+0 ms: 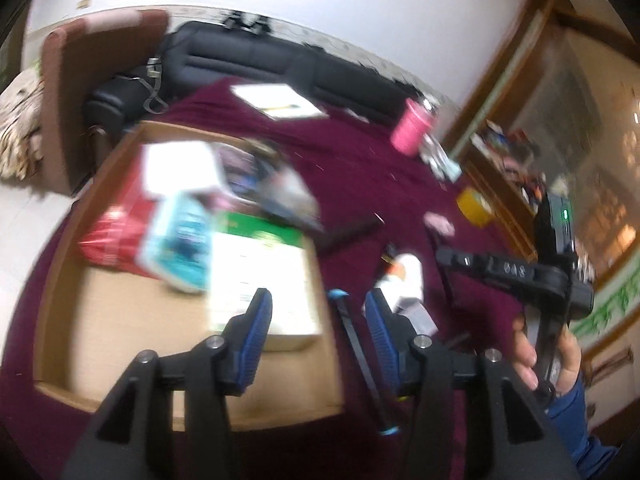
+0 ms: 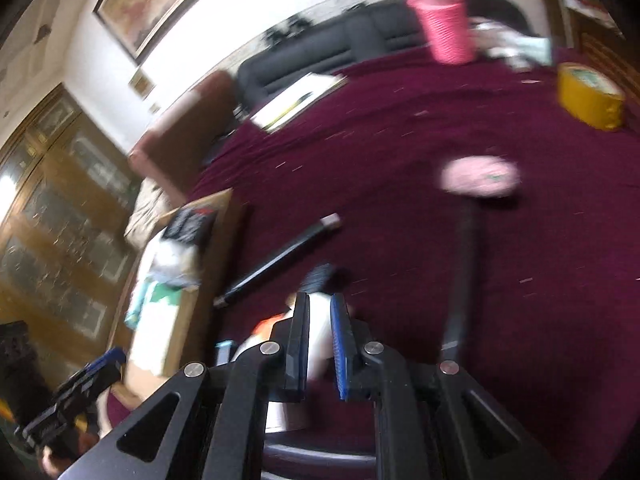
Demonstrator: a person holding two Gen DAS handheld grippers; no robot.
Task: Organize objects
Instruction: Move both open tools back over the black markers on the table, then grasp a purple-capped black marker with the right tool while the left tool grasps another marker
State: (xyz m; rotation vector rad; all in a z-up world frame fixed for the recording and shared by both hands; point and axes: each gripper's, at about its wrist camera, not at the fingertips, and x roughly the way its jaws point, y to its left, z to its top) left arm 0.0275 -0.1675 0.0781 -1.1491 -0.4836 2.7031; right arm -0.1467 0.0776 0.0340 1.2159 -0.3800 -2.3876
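Note:
My left gripper [image 1: 318,312] hangs open over the right edge of a cardboard box [image 1: 60,280], with nothing pressed between its blue pads [image 1: 260,320]. A thin black stick with light-blue ends [image 1: 362,360] lies below the gap. My right gripper [image 2: 320,298] is shut on a white bottle-like thing with an orange patch [image 2: 319,344]. In the left wrist view that white thing [image 1: 408,280] shows beside the right tool's black body [image 1: 512,270], which a hand [image 1: 560,364] holds. The picture is blurred, so finer detail is lost.
The box holds a red packet [image 1: 116,232], a teal pack [image 1: 180,240] and a white-green carton [image 1: 260,272]. On the maroon cloth [image 2: 400,128] lie two black rods [image 2: 280,258] [image 2: 462,276], a pink item [image 2: 478,178], a yellow tape roll [image 2: 590,96], a pink cup [image 2: 446,26] and a notepad [image 2: 298,98].

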